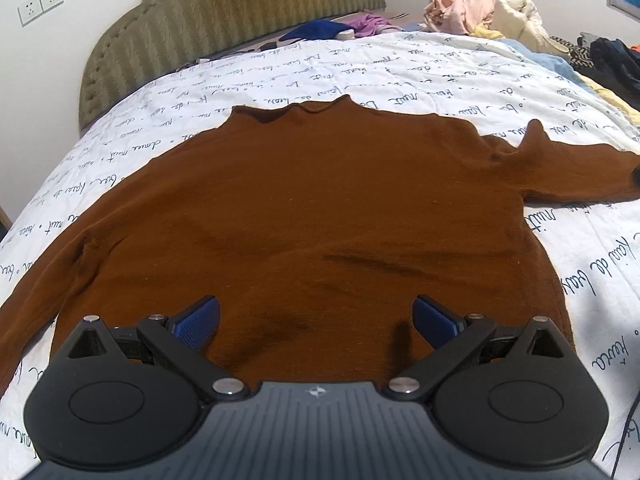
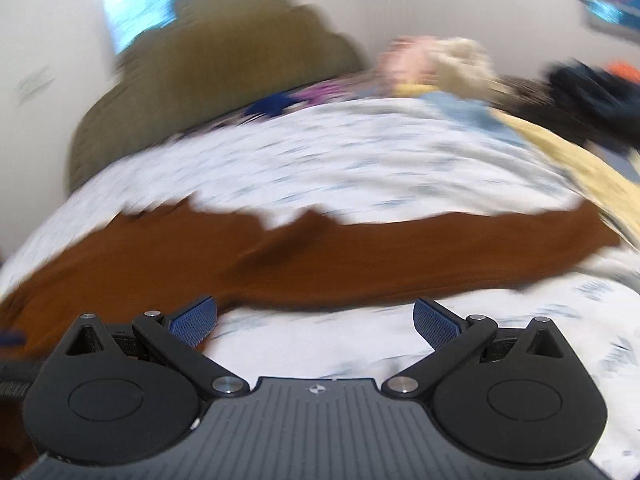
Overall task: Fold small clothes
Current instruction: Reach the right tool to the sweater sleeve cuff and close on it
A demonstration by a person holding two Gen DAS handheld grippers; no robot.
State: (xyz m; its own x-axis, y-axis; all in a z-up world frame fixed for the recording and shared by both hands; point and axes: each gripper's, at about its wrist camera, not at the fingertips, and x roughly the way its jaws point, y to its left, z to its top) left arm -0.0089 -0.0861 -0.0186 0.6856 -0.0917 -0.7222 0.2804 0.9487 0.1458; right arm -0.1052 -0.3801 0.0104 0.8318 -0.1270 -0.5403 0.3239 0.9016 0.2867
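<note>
**Brown sweater spread flat, both grippers open and empty**

Brown sweater (image 1: 304,208) laid flat on the white quilt printed with script (image 1: 360,68), collar pointing toward the olive padded headboard (image 1: 224,12), hem nearest the camera; one sleeve stretched out to each side of the body, the right-hand one slightly rumpled at the shoulder.

Left gripper (image 1: 318,322) poised over the sweater's hem, blue pads (image 1: 200,318) spread wide, nothing between them, only brown knit below; whether touching the cloth, hard to say.

Right gripper (image 2: 316,322) likewise spread wide and empty, set just beyond the sweater's right sleeve (image 2: 440,252), over bare quilt, its left pad (image 2: 194,320) at the sleeve's lower edge; right wrist view heavily smeared, so probably clear of the fabric, not certain.

Beyond the sweater's collar: heap of pink and cream clothes (image 1: 476,8) near the headboard's right end; blue and purple garments (image 1: 336,28) at the headboard's foot; dark clothes (image 1: 612,60) past the right sleeve; two wall sockets (image 1: 40,4) left of the headboard.
</note>
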